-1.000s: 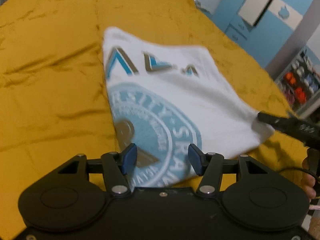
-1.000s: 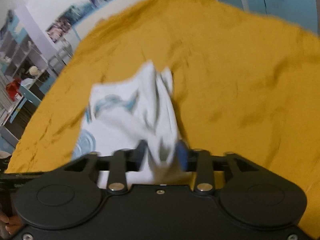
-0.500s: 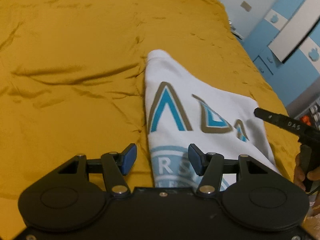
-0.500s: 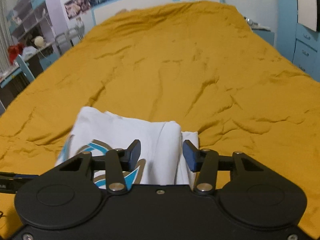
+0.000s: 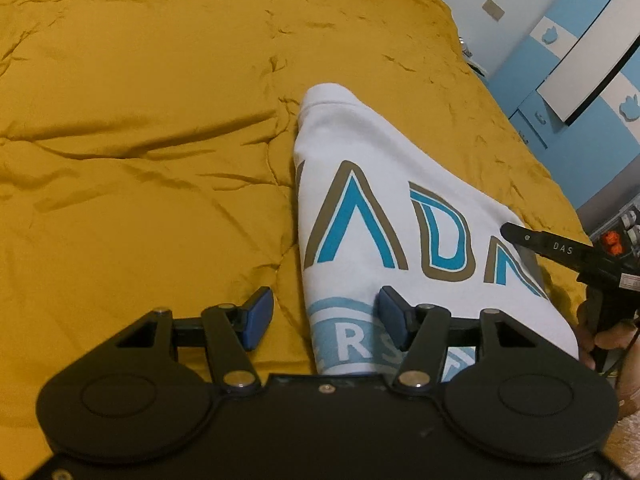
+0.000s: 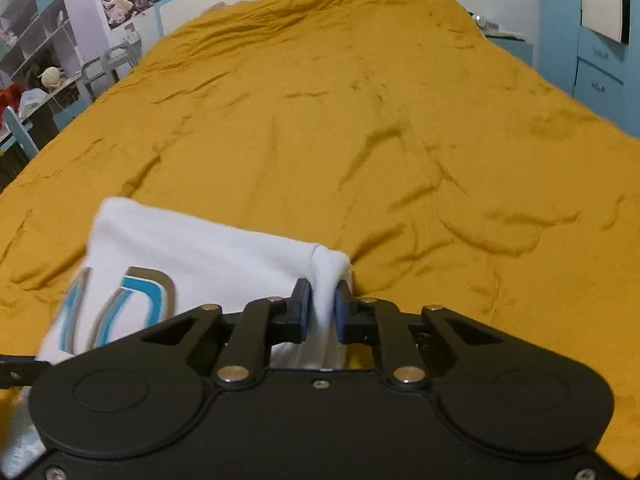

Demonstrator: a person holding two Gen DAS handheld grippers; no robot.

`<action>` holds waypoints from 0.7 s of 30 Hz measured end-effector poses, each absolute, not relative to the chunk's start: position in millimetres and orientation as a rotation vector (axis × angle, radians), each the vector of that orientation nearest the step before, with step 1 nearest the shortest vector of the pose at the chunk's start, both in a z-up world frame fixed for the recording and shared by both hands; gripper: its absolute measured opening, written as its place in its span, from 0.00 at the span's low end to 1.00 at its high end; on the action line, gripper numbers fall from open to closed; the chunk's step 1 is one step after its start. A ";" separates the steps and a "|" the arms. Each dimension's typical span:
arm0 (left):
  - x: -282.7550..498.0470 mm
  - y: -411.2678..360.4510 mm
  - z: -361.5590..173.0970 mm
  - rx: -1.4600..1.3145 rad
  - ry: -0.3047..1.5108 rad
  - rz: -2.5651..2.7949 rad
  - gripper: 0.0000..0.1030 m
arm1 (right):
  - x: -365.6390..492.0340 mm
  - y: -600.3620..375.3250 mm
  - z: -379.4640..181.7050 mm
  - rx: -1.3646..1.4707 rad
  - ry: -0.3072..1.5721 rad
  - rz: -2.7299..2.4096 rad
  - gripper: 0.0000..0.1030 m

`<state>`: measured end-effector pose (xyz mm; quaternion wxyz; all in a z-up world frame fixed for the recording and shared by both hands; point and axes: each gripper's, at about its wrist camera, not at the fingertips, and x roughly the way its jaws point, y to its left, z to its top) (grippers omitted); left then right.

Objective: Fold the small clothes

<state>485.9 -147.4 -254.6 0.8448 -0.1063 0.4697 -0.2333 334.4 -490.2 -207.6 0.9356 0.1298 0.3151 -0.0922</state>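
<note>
A small white T-shirt with blue and brown letters and a light blue round print lies folded on the mustard bedspread. My left gripper is open, low over the shirt's left edge, one pad over the bedspread and one over the print. My right gripper is shut on a bunched fold at the shirt's right corner. The right gripper's black body shows at the right of the left wrist view.
The bedspread stretches far ahead with soft creases. Blue and white cabinets stand to the right of the bed. Shelves and a desk with clutter stand to the left.
The right gripper let go of the shirt, opened, then shut again on its right corner fold. The left gripper has moved along the shirt's left edge and stays open.
</note>
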 end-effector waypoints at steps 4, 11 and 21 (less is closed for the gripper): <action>481.6 -142.6 -244.7 -0.218 0.995 -0.494 0.57 | 317.2 -501.1 -195.7 0.360 0.612 -0.164 0.35; 443.8 -125.2 -218.2 -0.207 0.975 -0.539 0.57 | 255.8 -480.5 -158.4 0.358 0.631 -0.035 0.35; 408.0 -124.8 -234.1 -0.228 1.050 -0.556 0.58 | 255.4 -480.9 -197.1 0.483 0.758 -0.026 0.35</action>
